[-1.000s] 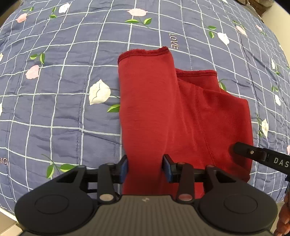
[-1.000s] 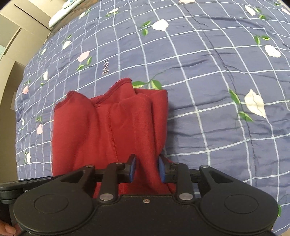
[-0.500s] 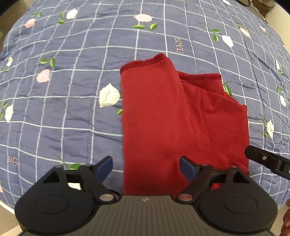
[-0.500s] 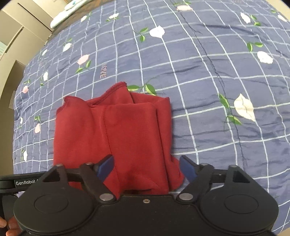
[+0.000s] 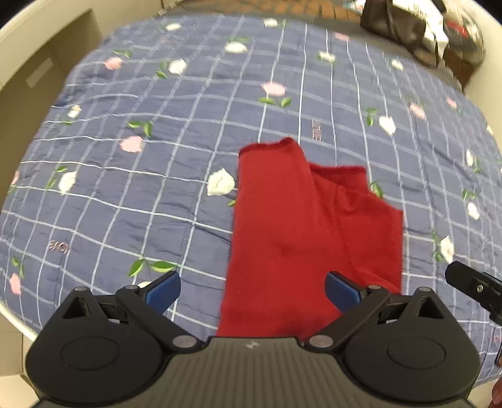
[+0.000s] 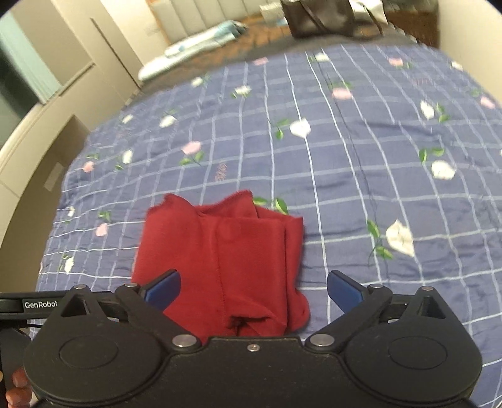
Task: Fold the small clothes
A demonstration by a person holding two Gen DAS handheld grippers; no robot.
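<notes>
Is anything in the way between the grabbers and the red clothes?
Nothing visible is. The left gripper and right gripper are both open right over the red garment, lying on the blue quilt.

A blue checked floral quilt (image 5: 157, 194) covers the bed; a dark bag (image 6: 317, 15) sits beyond.

Claw body hides red garment's (image 5: 301, 238) near edge.
</notes>
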